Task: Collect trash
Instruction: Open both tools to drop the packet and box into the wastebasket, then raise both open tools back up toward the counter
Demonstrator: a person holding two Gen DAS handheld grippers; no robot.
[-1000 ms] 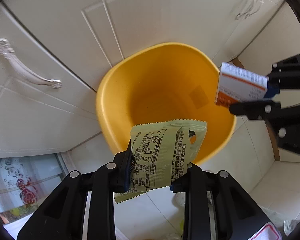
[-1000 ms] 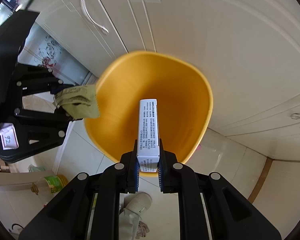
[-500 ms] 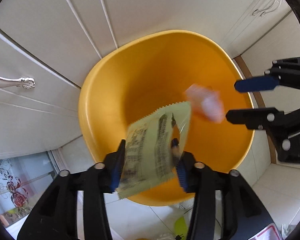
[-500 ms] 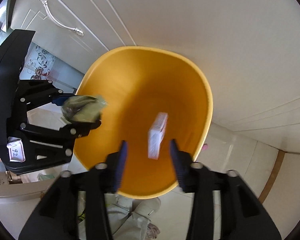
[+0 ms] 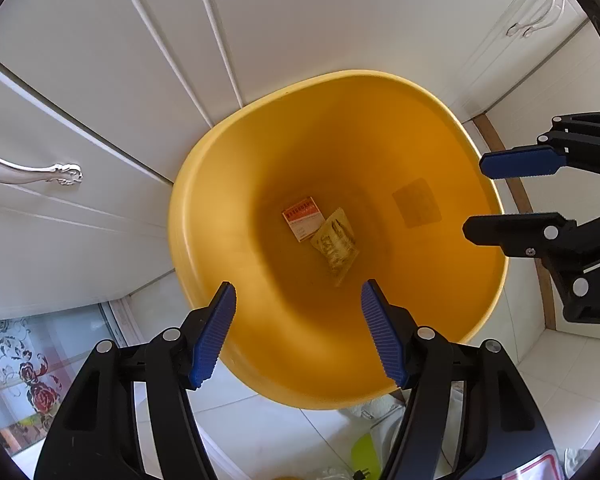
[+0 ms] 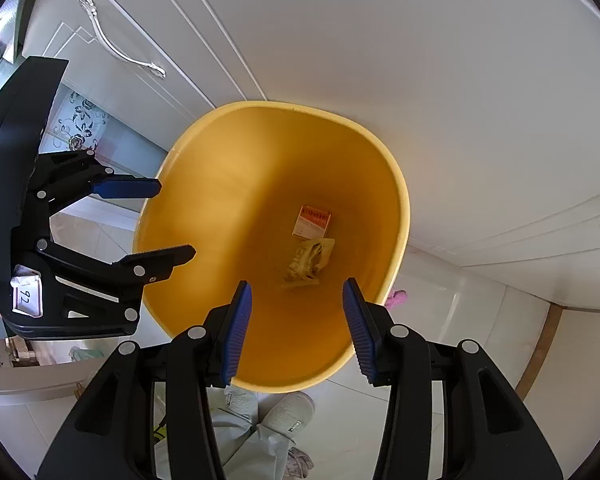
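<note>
Yellow bin (image 5: 228, 184) holds a box (image 5: 302, 218) and wrapper (image 5: 336, 240), print seemingly unreadable.

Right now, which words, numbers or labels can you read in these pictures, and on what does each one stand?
"92": handwritten on the white tag on the left gripper.
Small box in the yellow bin: red band and print, too small to read.
Green wrapper: print too blurred to read.

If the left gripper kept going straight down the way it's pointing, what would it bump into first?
Probably nothing until the bottom of the yellow bin. The left gripper, jaws opening and empty, points into it, roughly toward the green wrapper.
</note>
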